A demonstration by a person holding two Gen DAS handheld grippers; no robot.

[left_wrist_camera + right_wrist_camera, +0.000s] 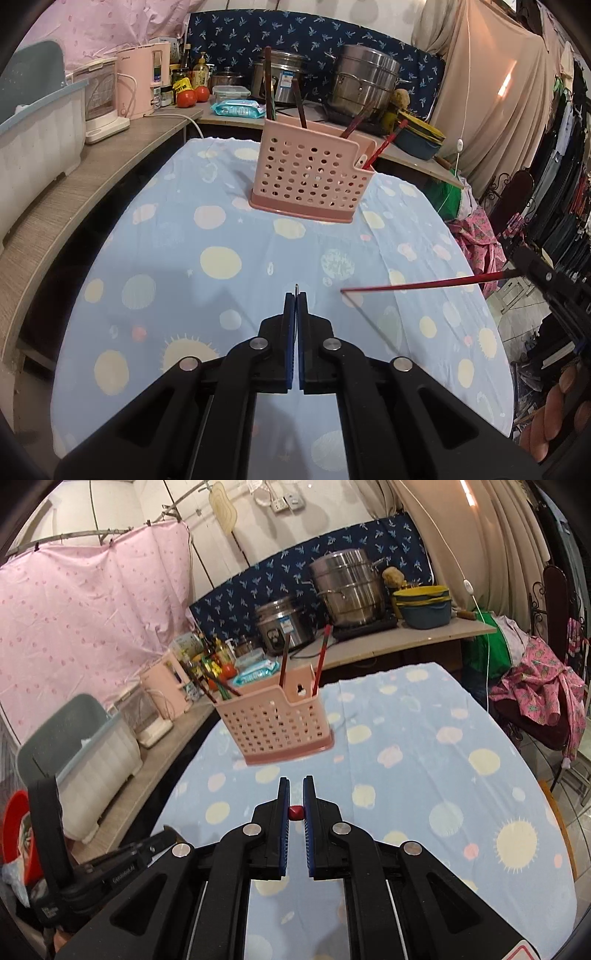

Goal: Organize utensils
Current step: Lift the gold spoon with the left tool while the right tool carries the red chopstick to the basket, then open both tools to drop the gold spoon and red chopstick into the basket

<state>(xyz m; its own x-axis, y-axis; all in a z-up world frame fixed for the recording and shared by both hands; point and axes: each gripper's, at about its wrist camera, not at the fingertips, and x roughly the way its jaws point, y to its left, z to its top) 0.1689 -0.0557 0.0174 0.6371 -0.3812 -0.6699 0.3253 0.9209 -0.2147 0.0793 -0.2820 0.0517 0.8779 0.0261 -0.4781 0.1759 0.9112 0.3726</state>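
Note:
A pink perforated utensil basket (310, 173) stands at the far end of the table and holds several chopsticks; it also shows in the right wrist view (275, 723). My left gripper (296, 295) is shut, with a thin metal tip poking out between its pads, above the cloth. My right gripper (296, 781) is shut on a red chopstick (295, 813), seen end-on between the pads. In the left wrist view that chopstick (424, 284) juts leftward from the right gripper (517, 271) at the right edge, above the cloth.
The table wears a light blue spotted cloth (221, 236). A wooden counter (74, 184) runs along the left with a grey-lidded bin (33, 136) and pink appliances. Steel pots (362, 81) and bowls stand behind the table. Clothes hang at right.

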